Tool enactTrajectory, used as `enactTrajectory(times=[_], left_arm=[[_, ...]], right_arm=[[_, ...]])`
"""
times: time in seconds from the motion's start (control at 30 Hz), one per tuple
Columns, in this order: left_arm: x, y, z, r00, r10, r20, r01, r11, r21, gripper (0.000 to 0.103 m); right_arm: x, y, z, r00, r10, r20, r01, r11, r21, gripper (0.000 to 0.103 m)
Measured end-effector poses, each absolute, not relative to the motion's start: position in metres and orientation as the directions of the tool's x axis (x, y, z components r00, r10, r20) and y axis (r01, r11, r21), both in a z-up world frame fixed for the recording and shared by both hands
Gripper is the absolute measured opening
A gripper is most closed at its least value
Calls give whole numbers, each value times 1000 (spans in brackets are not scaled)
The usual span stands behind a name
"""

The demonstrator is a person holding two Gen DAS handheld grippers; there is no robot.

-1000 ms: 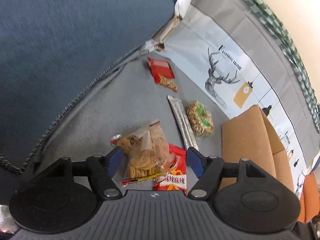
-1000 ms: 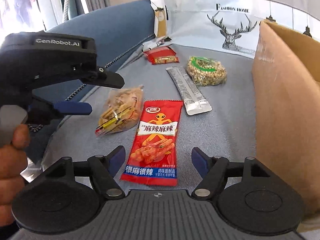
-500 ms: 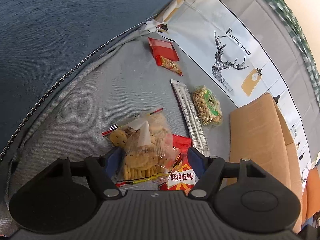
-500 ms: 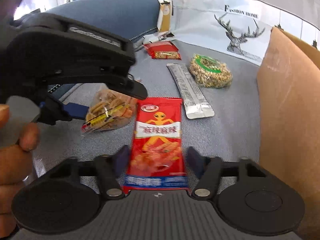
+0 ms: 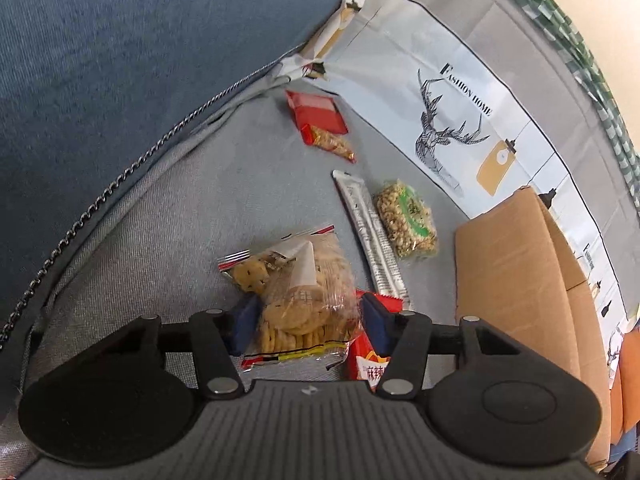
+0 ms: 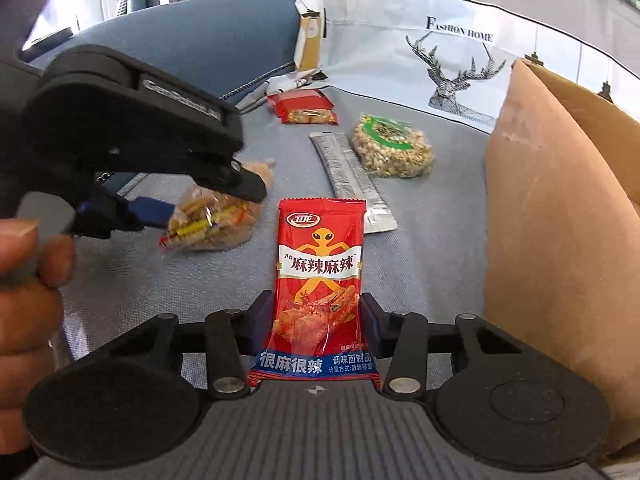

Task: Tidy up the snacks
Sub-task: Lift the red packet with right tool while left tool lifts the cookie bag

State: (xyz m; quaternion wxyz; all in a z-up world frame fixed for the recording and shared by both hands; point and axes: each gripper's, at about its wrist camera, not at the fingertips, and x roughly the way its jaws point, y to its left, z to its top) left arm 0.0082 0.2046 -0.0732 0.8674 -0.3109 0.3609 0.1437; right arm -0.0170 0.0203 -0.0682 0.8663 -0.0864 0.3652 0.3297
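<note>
At the far left of the right wrist view, a person's hand (image 6: pixel 24 280) wrapped the handle of the left claw (image 6: pixel 208 216), thumb on top and fingers curled beneath. That claw angled downward toward the grey sofa seat (image 5: pixel 160 208), its blue pads either side of the clear bag of biscuits (image 5: pixel 296 300). In the left wrist view the jaws had just been closing, and both pads pressed into the crinkled plastic at the bag's lower half, pinching it where it lay on the cushion.

Just right of the bag lay the red spicy-strip packet (image 6: pixel 320 280), lengthwise toward the camera. The right claw (image 6: pixel 318 320) also tilted down at the seat, its jaws straddling the packet's lower part. They had just been closing as well, and the pads touched the packet's two long edges, pinching it; its blue bottom band reached back to the claw's body.

Farther back on the seat, a silver sachet (image 6: pixel 352 180) lay at a slant, with a round puffed-grain cake (image 6: pixel 392 148) in green-printed wrap just beside it. Behind those, near the seam of the blue backrest (image 6: pixel 200 36), sat a small red pack with a peanut bar (image 6: pixel 304 110).

At the right stood a cardboard box (image 6: pixel 560 220), its tall flap near the packet. A deer-print cloth (image 6: pixel 460 60) hung behind.
</note>
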Motion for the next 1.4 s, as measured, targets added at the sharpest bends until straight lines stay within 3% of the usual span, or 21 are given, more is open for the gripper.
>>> enactTrajectory(times=[1.07,1.4], left_arm=[[11,206,-78,671,3,-742,-490,753,-440,61],[-1,195,-60,725,-22,-689,-419,779,-466,60]], right_arm=[[-12,21,-73,495,502,-709,-623,774,113,50],[-22,12,-62,525,523,-671,-628,771,109,46]])
